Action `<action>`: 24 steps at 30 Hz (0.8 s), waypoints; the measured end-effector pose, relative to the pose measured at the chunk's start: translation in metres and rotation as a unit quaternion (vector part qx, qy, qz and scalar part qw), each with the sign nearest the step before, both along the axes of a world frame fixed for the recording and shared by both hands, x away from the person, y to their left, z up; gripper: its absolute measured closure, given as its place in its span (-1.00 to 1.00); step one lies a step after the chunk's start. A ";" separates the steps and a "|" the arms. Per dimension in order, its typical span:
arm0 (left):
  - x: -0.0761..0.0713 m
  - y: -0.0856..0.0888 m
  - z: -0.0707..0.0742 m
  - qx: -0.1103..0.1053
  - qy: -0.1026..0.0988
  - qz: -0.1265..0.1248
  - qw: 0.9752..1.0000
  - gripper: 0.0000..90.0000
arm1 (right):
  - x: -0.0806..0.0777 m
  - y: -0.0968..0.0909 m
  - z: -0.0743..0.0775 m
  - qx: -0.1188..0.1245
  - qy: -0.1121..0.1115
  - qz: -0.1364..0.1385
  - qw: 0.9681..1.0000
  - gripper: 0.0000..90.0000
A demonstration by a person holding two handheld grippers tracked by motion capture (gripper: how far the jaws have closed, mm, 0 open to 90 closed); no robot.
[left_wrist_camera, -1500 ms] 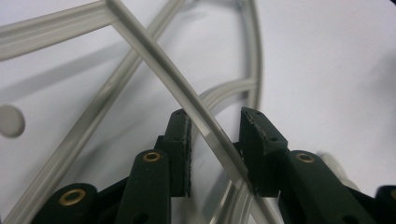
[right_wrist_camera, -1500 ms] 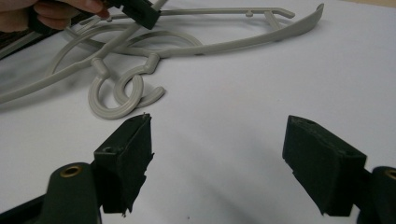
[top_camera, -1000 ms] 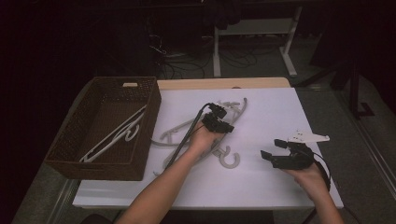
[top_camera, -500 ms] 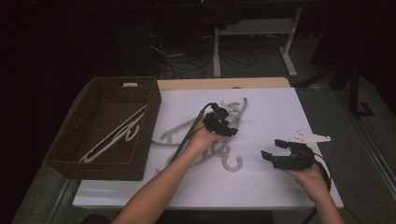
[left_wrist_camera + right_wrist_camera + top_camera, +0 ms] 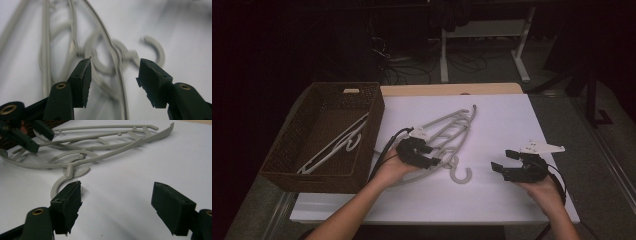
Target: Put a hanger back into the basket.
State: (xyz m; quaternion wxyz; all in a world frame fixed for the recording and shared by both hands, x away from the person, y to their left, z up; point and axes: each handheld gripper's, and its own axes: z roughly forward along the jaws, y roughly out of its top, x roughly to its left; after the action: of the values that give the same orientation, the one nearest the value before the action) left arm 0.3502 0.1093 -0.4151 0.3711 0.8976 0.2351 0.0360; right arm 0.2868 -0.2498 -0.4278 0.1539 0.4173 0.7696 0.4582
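Several grey plastic hangers (image 5: pixel 447 130) lie tangled on the white table (image 5: pixel 512 115), one hook (image 5: pixel 460 175) pointing toward me. My left gripper (image 5: pixel 433 155) hovers over their near end. Its jaws have just been opening and now stand apart. In the left gripper view (image 5: pixel 115 72) a thin hanger arm (image 5: pixel 117 75) runs below the gap, blurred, and the pads do not touch it. My right gripper (image 5: pixel 503 161) rests to the right of the hook, open and holding nothing. In the right gripper view (image 5: pixel 117 195) the hook (image 5: pixel 56 186) lies just beyond the left jaw.
A brown wicker basket (image 5: pixel 377 115) stands at the table's left edge with white hangers (image 5: pixel 334 145) inside. Bare white tabletop stretches behind and to the right of the hangers. Past the far edge, metal stand legs (image 5: pixel 522 60) and cables sit on the dark floor.
My left hand has drawn back toward me and to the left, from the hangers' middle to their near end. Its jaws look wider. The right hand has kept still.
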 end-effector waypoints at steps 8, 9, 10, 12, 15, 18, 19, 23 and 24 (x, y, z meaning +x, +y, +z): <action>-0.008 0.013 -0.026 0.015 0.028 -0.008 0.999 0.24 | 0.000 0.001 -0.001 -0.002 0.003 -0.001 1.000 -0.48; -0.009 0.012 -0.028 0.020 0.027 -0.012 0.999 0.27 | 0.000 0.002 -0.001 -0.003 0.003 0.000 1.000 -0.48; -0.009 0.010 -0.029 0.023 0.026 -0.013 0.999 0.31 | 0.000 0.002 -0.001 -0.003 0.003 0.000 1.000 -0.48; -0.011 0.006 -0.031 0.033 0.025 -0.018 0.999 0.36 | -0.001 0.002 -0.001 -0.003 0.003 0.001 1.000 -0.48; -0.014 0.002 -0.033 0.051 0.012 -0.017 0.998 0.44 | 0.000 0.001 -0.001 -0.003 0.003 0.000 1.000 -0.48; -0.014 0.002 -0.033 0.059 0.004 -0.019 0.998 0.57 | -0.001 0.001 -0.001 -0.001 0.002 0.000 1.000 -0.48; -0.014 0.002 -0.033 0.062 0.001 -0.019 0.998 0.60 | -0.001 0.001 -0.001 -0.002 0.003 0.000 1.000 -0.48; -0.015 -0.002 -0.031 0.080 -0.004 -0.021 0.997 0.70 | -0.001 0.001 -0.002 -0.004 0.002 0.001 1.000 -0.48; -0.015 -0.002 -0.032 0.081 -0.004 -0.023 0.996 0.72 | -0.001 0.002 -0.001 -0.004 0.002 0.002 1.000 -0.48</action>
State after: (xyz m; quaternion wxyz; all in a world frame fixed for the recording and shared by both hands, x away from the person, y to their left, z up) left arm 0.3353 0.1076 -0.4467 0.2991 0.9296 0.2093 0.0503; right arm 0.2856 -0.2482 -0.4293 0.1529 0.4165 0.7725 0.4543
